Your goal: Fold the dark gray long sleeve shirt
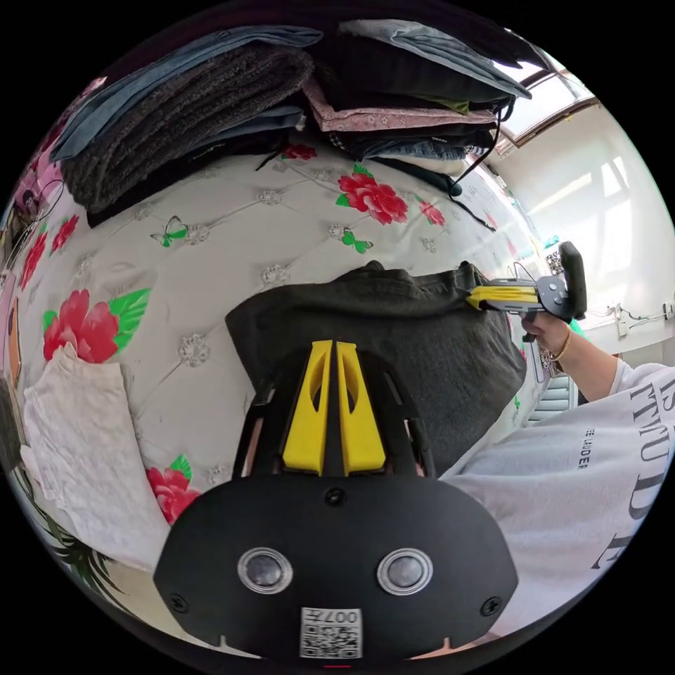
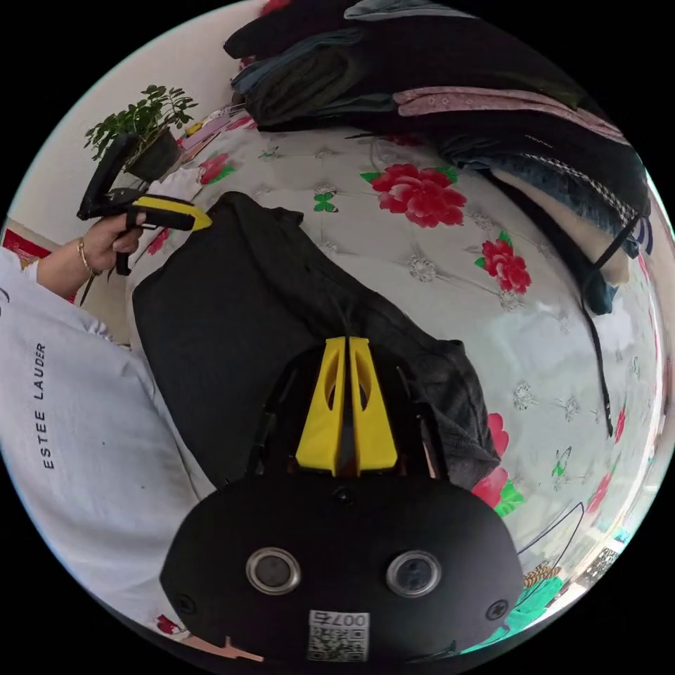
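The dark gray long sleeve shirt (image 1: 394,330) lies partly folded on the floral bedspread (image 1: 232,232), its near part hanging over the bed's edge toward the person. In the left gripper view, my left gripper (image 1: 334,344) has its yellow jaws shut on the shirt's top edge. The right gripper (image 1: 472,298) pinches the same edge farther right. In the right gripper view, my right gripper (image 2: 346,340) is shut on a bunched fold of the shirt (image 2: 232,316). There the left gripper (image 2: 205,223) grips the shirt's far corner, held by a hand.
Stacks of folded clothes (image 1: 211,91) line the far side of the bed (image 2: 450,91). A white cloth (image 1: 77,436) lies at the left. A potted plant (image 2: 151,133) stands beyond the bed. The person's white sweatshirt (image 1: 576,478) is close to the bed edge.
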A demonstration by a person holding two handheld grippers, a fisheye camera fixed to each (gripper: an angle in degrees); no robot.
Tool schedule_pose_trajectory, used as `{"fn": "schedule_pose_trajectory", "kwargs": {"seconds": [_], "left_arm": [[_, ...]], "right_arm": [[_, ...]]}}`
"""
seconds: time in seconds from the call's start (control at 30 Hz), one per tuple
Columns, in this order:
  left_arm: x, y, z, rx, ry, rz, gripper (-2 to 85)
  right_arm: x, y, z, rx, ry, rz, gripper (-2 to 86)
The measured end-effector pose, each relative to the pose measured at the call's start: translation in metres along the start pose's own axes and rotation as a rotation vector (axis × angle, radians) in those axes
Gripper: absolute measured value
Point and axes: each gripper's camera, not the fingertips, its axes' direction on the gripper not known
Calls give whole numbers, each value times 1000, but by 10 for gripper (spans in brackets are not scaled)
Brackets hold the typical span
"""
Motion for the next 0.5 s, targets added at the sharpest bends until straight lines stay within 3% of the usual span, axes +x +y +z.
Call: {"fn": "schedule_pose_trajectory", "kwargs": {"seconds": [0.27, 0.43, 0.5], "left_arm": [[-14, 65, -10, 49, -30, -137, -7], [-28, 121, -12, 82, -9, -252, 7], [-33, 139, -8, 79, 9, -287, 15]], "right_arm": [[36, -14, -42, 182, 98, 246, 34], [44, 82, -48, 239, -37, 478, 70], [49, 159, -43, 262, -92, 696, 86]]}}
